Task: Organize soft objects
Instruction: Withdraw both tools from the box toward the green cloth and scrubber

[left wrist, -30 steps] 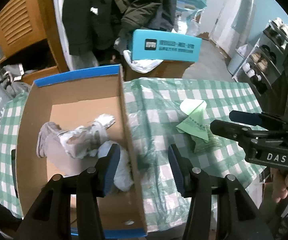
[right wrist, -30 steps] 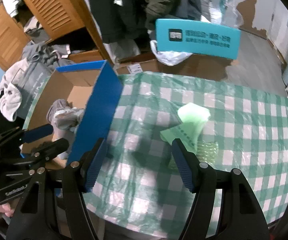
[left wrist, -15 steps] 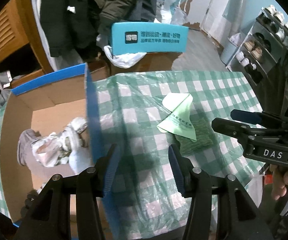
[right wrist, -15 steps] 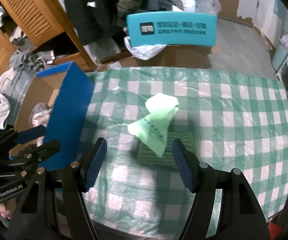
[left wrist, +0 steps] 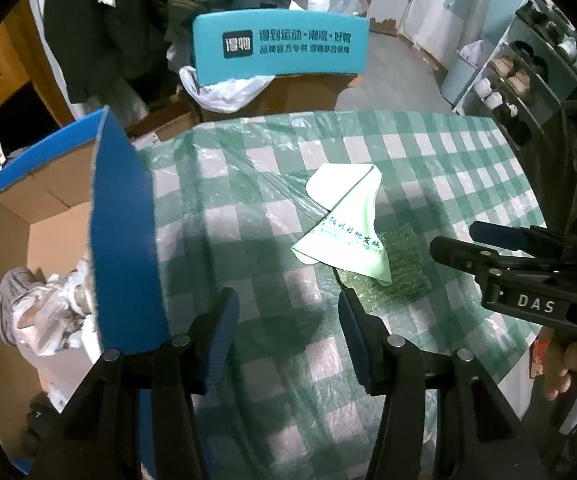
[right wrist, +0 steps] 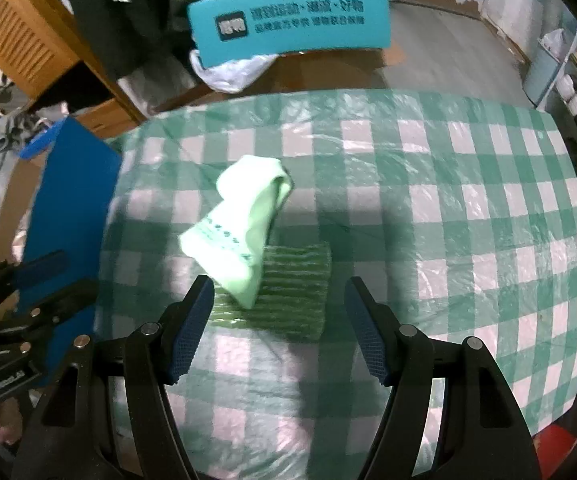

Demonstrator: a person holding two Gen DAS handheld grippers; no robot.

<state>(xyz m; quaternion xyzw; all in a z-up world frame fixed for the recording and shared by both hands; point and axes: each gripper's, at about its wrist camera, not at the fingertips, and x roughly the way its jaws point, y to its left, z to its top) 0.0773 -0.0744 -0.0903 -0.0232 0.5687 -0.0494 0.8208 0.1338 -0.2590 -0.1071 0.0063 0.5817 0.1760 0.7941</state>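
Left wrist: right tongs [left wrist: 454, 242] marked "DAS", spread, empty; left tongs [left wrist: 286, 322] spread, empty.

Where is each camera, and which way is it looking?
Left wrist: rides the left claw, open, facing across the checked table; the blue box sits left, the right claw and a hand at right.
Right wrist: rides the right claw, open, pointing at the light green cloth on the dark green pad; the left claw shows at left.
Both show the cloth, pad, box, table and teal sign.
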